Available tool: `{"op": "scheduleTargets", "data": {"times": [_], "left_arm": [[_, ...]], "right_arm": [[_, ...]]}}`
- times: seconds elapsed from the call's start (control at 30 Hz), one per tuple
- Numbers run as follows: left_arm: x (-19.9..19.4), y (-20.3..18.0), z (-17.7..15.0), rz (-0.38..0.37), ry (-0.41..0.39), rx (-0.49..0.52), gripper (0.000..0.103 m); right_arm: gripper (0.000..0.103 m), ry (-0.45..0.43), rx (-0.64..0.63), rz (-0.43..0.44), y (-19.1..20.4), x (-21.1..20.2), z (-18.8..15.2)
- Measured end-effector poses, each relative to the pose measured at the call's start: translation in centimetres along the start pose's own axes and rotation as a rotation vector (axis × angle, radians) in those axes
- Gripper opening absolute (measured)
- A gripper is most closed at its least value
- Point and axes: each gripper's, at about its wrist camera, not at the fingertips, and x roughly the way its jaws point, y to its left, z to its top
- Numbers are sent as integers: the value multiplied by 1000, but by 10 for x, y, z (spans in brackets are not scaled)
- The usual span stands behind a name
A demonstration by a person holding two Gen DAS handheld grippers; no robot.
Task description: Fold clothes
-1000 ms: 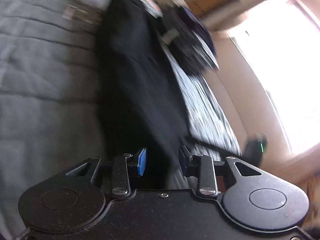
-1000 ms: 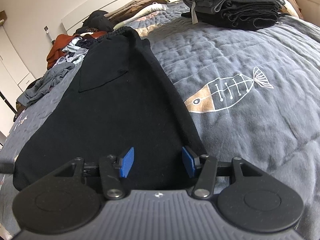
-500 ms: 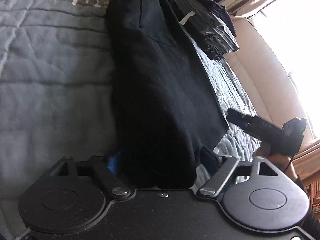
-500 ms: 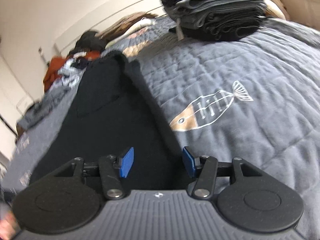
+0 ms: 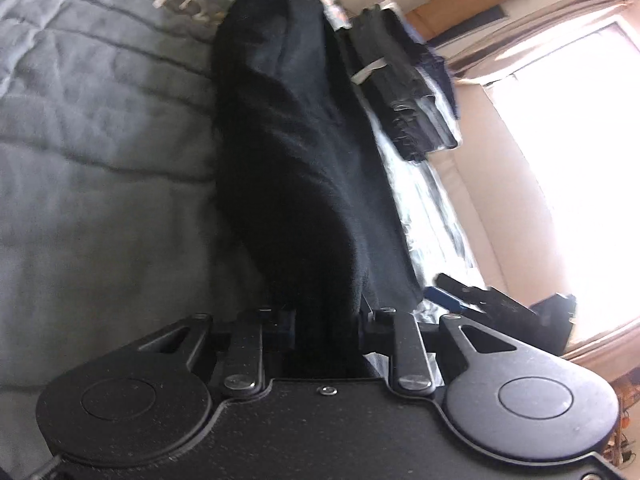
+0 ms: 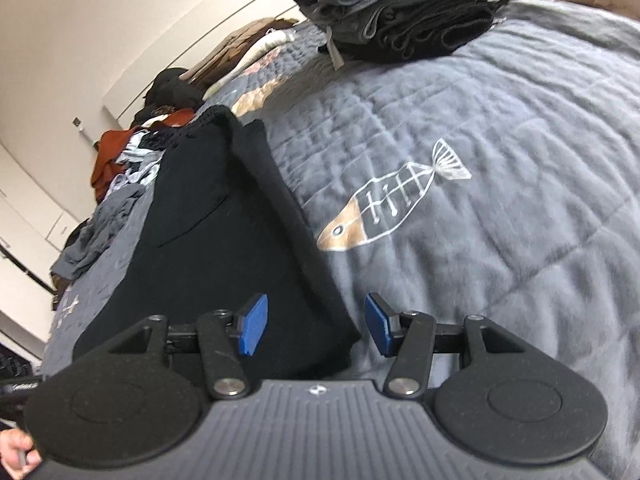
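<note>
The left gripper [image 5: 326,332] is closing on the black garment [image 5: 296,160] (released before); the right gripper [image 6: 316,330], beside its hem, stays unclenched.

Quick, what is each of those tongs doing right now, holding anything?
Left tongs: closing on a bunched end of the black garment.
Right tongs: open, holding nothing, over the garment's corner.

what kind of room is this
Most likely a bedroom: a bed under a grey quilt with a fish print, a stack of folded clothes on it, and a curtained window.
</note>
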Motion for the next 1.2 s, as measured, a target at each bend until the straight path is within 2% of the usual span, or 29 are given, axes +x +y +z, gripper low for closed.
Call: {"op": "scheduleTargets", "data": {"times": [0.03,0.07,0.13,0.27,0.3,0.33,0.37,0.4,0.57,0.67,0.73,0.93,1.03,1.2], "left_arm": [[6,0,1,40,20,6,41],[10,2,0,60,33,3,42],[14,5,0,50,37,-20,46],[20,3,-3,-3,12,-48,70],[23,0,-5,-1,-1,-36,69],[25,-4,-7,1,-15,-25,64],[27,-6,-8,5,-19,-18,40],[28,-6,-8,11,-14,-14,25],[9,-7,1,-55,-41,-29,20],[-5,-10,9,-101,-75,-21,19],[-15,-8,13,-106,-87,-24,19],[-23,3,19,-45,-41,-13,18],[-8,8,22,-12,-6,-18,18],[10,21,22,20,30,-56,18]], "right_arm": [[53,4,7,4,-1,-1,0],[53,7,14,6,-2,-3,-1],[53,18,31,12,-5,-7,-2],[53,75,96,57,-12,-6,-8],[53,84,109,65,-13,-5,-9],[53,92,120,69,-15,-4,-10],[53,100,127,70,-16,-3,-10],[53,104,133,65,-17,-1,-10],[53,107,182,48,-26,5,-11],[53,105,262,95,-34,12,-9],[53,125,296,129,-38,20,-9],[53,149,322,179,-36,28,-8],[53,159,284,183,-32,31,-9],[53,209,341,287,-36,43,-13]]}}
